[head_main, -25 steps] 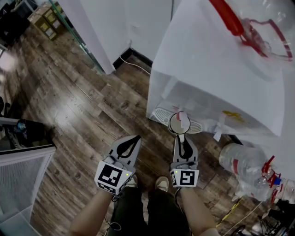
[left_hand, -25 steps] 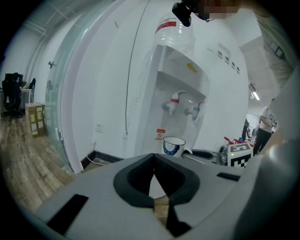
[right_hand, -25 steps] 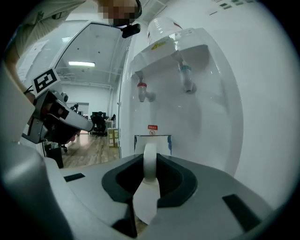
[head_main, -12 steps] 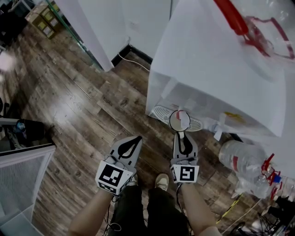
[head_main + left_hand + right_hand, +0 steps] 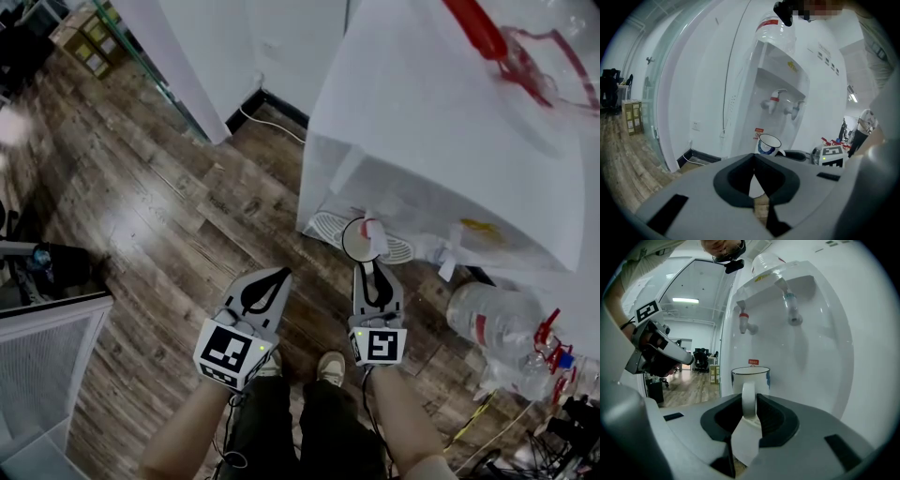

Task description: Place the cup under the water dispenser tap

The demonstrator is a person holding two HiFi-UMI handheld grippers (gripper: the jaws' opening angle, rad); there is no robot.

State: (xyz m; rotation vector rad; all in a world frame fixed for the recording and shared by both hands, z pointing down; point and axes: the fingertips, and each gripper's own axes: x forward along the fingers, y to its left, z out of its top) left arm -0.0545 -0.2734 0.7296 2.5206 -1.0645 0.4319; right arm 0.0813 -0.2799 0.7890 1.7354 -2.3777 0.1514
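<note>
**Cup at the tap:** You are holding the cup [image 5: 751, 376] by its handle [image 5: 748, 401] in the right hand-held gripper [image 5: 749, 414]. Its jaws are easing open, with the handle between them and the pads touching it on both sides.

In the head view the cup is hanging at centre frame, over the tray [image 5: 322, 230] at the front of the dispenser [image 5: 441, 141]. In the right gripper view the red tap [image 5: 745, 322] is showing just above the cup, and the blue tap [image 5: 791, 313] is sitting to the upper right.

The left hand-held gripper [image 5: 272, 281] is pointing at the floor [image 5: 159, 216] at lower left, jaws together and empty.

The cup is looking like glazed enamel or ceramic: stiff, slick and likely to chip. It is apt to swing from that thin handle, so the handle is the place to grip and the rim is best kept level.

Open room is lying to the left of the frame. The dispenser's front is crowding the cup from behind, and a bottle [image 5: 487, 323] is lying at lower right.
</note>
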